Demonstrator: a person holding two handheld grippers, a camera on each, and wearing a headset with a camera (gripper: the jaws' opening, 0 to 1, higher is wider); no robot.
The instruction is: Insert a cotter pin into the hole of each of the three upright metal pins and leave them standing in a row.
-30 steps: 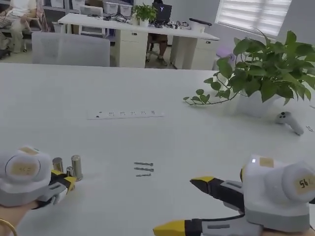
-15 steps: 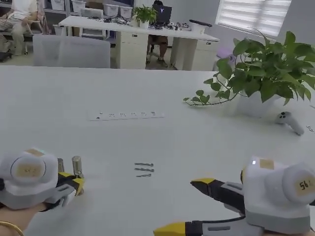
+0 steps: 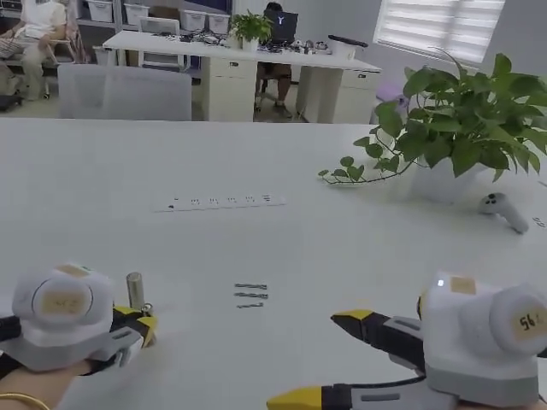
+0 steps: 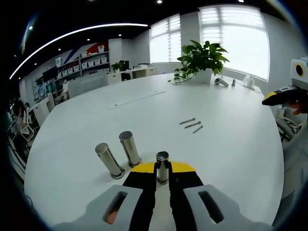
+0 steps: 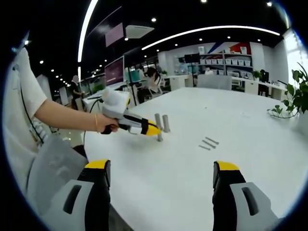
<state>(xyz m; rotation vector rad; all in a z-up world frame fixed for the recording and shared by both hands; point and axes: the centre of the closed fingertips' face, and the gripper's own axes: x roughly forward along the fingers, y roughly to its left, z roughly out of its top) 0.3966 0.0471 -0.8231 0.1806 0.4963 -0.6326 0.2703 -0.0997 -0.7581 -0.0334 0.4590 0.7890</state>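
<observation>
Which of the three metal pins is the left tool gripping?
The rightmost pin in the left gripper view, clamped by the left tool; the other two pins stand free.

Left gripper (image 3: pixel 141 323): white rounded housing w/ flat round disc on side, tan label on disc, tan sticker on top, grey underside. Jaws black w/ yellow tips. From own camera: two light-grey arms w/ slotted openings, one slot orange inside, black inner faces, yellow ends.

Right gripper (image 3: pixel 309 359): same build. Disc label w/ black digits, approx "95", hard to read. Tan sticker + small lit white dot on top. Jaws black/grey w/ yellow tips.

Thin gold bracelet (image 3: pixel 13 396) on left wrist. White short sleeve (image 5: pixel 26 91) on left arm. Thin black cable (image 5: pixel 23 115) down front of white top.
</observation>
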